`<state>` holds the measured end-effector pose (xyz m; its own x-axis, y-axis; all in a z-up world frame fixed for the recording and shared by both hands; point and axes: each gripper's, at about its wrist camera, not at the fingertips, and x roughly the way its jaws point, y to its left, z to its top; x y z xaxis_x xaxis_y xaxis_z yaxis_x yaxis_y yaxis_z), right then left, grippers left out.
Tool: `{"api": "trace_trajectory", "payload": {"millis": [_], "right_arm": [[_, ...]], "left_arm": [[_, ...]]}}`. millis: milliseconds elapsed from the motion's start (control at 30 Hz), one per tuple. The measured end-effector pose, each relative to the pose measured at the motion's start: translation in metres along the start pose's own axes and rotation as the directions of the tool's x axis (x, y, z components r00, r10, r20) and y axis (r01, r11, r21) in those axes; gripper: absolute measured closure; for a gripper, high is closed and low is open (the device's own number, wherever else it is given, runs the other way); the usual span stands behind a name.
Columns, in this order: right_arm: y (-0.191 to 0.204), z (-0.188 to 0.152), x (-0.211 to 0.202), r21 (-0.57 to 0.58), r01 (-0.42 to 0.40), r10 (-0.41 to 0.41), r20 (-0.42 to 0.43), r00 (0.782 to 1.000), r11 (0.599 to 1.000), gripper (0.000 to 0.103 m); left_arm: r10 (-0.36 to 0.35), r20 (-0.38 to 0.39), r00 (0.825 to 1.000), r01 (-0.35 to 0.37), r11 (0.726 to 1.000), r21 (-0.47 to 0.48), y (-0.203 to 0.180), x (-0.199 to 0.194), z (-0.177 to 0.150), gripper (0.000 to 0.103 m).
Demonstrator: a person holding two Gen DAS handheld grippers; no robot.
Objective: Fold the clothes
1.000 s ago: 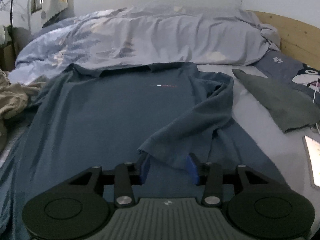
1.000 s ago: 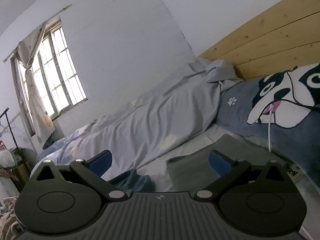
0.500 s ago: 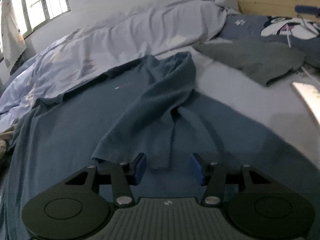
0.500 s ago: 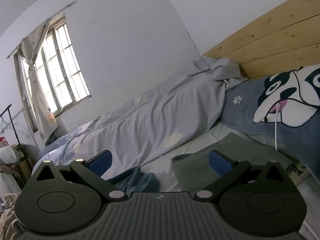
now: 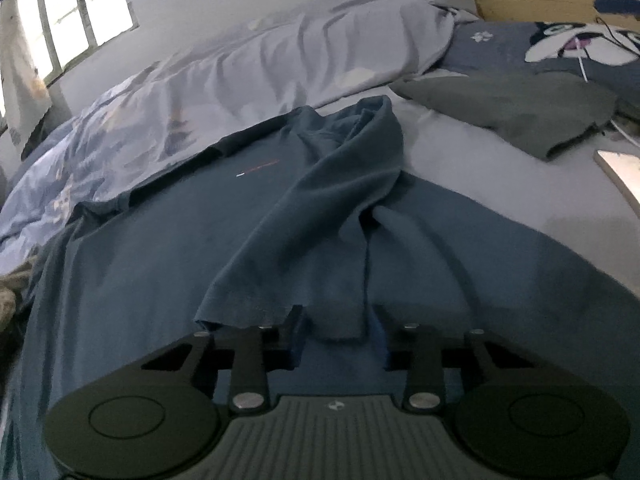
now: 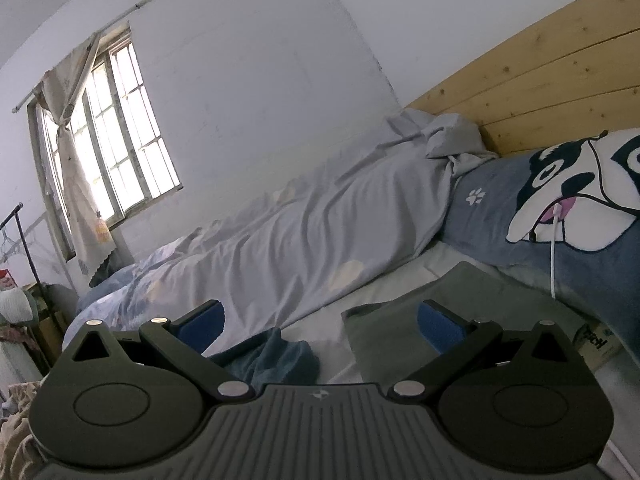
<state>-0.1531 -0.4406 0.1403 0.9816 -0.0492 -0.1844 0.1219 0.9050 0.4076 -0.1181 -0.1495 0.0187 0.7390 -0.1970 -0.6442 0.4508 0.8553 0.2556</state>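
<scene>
I have the blue shirt (image 5: 168, 248) spread flat on the bed (image 5: 500, 168), collar toward the rumpled duvet (image 5: 256, 80) along the wall. Its sleeve (image 5: 320, 208) is folded in across the chest, the cuff end lying nearest my left gripper (image 5: 338, 334).

That gripper angles down at the cuff. Its fingers (image 5: 296, 336) are closing, with the sleeve's edge between them; I cannot see the pads pressing on the cloth yet, so I call them still apart.

My right gripper (image 6: 320, 322) is held almost level above the bed, aimed at the wall and the window (image 6: 116, 136). Its fingers (image 6: 438, 326) are spread wide with nothing between them. Below them I see a bunched bit of the blue shirt (image 6: 272, 356).

A grey garment (image 5: 516, 108) lies flat on the sheet to the right of the shirt, apart from it, near the dog-print pillow (image 6: 560, 204). A white cable (image 6: 554, 252) runs down across the pillow. The wooden headboard (image 6: 540, 76) stands behind the pillow. A pale flat object (image 5: 620, 172) lies at the right edge of the left view; I cannot tell what it is.
</scene>
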Motion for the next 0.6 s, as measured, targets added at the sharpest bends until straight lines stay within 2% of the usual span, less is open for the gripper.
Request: {"api": "trace_trajectory", "payload": {"millis": [67, 133, 200, 400, 533, 600], "right_arm": [[0.0, 0.0, 0.0, -0.001, -0.002, 0.002, -0.001, 1.0, 1.0, 0.0], [0.0, 0.0, 0.0, -0.001, -0.002, 0.002, -0.002, 1.0, 1.0, 0.0], [-0.001, 0.0, 0.0, 0.0, 0.0, 0.0, -0.002, 1.0, 1.0, 0.0], [0.0, 0.0, 0.001, -0.002, -0.002, 0.002, -0.005, 1.0, 1.0, 0.0], [0.0, -0.001, 0.002, -0.005, -0.009, 0.008, -0.012, 1.0, 1.0, 0.0], [0.001, -0.001, 0.003, -0.008, -0.017, 0.016, -0.018, 1.0, 1.0, 0.0]], "left_arm": [[-0.005, 0.002, 1.0, 0.005, 1.0, 0.002, 0.001, 0.0, 0.0, 0.078], [-0.005, 0.0, 1.0, 0.005, 1.0, -0.001, 0.002, 0.001, -0.001, 0.091], [-0.009, 0.0, 1.0, 0.009, 1.0, -0.009, 0.004, 0.0, -0.001, 0.094], [-0.029, 0.029, 0.999, 0.03, 0.999, -0.035, 0.009, -0.008, 0.003, 0.099], [-0.102, 0.09, 0.991, 0.112, 0.987, -0.118, 0.02, -0.024, 0.012, 0.1], [-0.153, 0.133, 0.979, 0.177, 0.966, -0.187, 0.03, -0.034, 0.02, 0.1]]}}
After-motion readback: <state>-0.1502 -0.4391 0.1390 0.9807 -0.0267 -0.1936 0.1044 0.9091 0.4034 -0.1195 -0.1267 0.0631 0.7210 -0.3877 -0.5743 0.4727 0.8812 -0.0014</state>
